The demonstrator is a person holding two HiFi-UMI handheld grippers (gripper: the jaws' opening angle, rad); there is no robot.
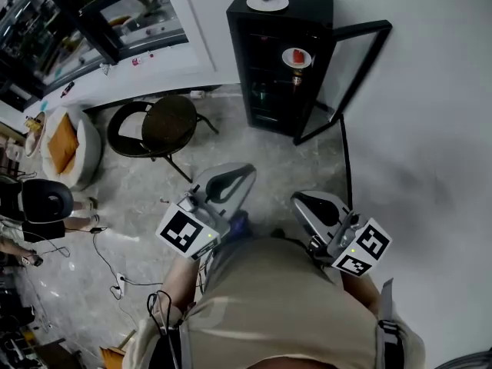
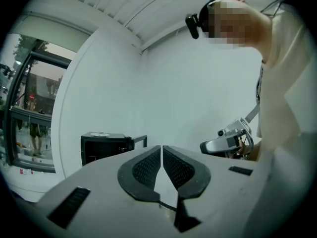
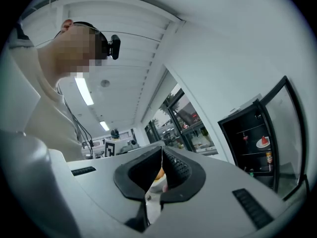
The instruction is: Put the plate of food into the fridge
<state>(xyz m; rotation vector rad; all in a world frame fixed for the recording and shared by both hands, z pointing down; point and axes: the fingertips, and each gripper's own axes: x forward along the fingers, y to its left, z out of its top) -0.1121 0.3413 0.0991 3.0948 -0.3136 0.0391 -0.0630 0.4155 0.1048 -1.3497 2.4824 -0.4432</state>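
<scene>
In front of you, across the pale floor [image 1: 231,141], stands the black fridge [image 1: 265,68] against the white wall. Its glass door [image 1: 350,75] is swung wide open to your right. A dark round chair [image 1: 165,125] sits near the fridge on your left, and some thin cables [image 1: 108,244] lie on the floor by your left side.

The plate of food [image 1: 297,57] is already inside the fridge. It sits on an upper shelf with something red on it. A second plate [image 1: 267,1] rests on top of the fridge. So I think the big part of the job is done, and only the door is left.

Here is what could go wrong. If the door stays open, the food will not stay cold. If you push the door too hard, the bump could shake the shelf and slide the plate off it. The plate looks close to the front of the shelf, so the door might hit it if it sticks out. The chair and the cables are close to your path, so a quick step could trip you.

Your left hand-held gripper [image 2: 161,150] is squeezed all the way closed. Its two pads meet and nothing is between them. Your right hand-held gripper [image 3: 162,152] is closed tight too, and it holds nothing. Both are up in front of your body, well apart from the fridge, touching nothing.
</scene>
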